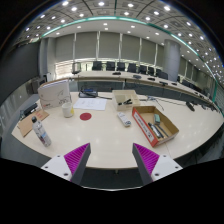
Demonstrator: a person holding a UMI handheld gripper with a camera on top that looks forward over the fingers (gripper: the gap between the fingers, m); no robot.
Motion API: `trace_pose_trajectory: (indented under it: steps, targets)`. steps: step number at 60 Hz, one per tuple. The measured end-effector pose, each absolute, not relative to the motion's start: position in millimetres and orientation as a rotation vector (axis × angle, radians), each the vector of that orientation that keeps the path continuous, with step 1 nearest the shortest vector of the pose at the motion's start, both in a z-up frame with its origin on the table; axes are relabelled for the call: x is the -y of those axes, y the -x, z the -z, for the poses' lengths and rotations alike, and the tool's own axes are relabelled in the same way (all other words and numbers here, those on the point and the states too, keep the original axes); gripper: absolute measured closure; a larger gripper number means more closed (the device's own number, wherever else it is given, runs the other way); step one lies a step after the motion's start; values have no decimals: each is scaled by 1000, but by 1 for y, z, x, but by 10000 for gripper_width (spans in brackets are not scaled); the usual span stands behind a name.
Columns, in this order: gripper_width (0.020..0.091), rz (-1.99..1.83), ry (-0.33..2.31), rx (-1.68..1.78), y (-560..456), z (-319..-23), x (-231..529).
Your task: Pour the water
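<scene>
Gripper view looks out over a big round table (110, 140) in a meeting room. The gripper (112, 160) is released — its two fingers stand wide apart with nothing between them, and the pink pads (76, 155) face each other. Far to the left on the table stands a clear bottle (40, 130) with a red top — it is well away from the fingers. Near it sits a white cup (68, 110). A small red disc (85, 116) lies past the cup. To the right is an open cardboard box (155, 125) with things inside.
</scene>
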State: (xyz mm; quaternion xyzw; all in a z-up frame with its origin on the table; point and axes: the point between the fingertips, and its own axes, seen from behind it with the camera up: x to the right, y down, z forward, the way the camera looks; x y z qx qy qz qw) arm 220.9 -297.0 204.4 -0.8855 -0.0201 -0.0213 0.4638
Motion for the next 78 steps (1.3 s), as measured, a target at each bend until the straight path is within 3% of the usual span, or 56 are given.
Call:
trace_pose_trajectory:
  steps: [18, 30, 41, 51, 63, 68, 73, 78]
  targets:
    - [243, 4, 2190, 95, -174, -188, 290]
    - [242, -96, 2159, 175, -74, -168, 297]
    - [242, -172, 2109, 213, 38, -132, 297]
    - [239, -141, 2036, 226, 116, -96, 264]
    - [247, -98, 1959, 172, 153, -76, 193]
    - [306, -100, 1947, 161, 163, -67, 171]
    - [519, -71, 1941, 161, 166, -56, 155]
    - [574, -68, 1926, 164, 168, -58, 153]
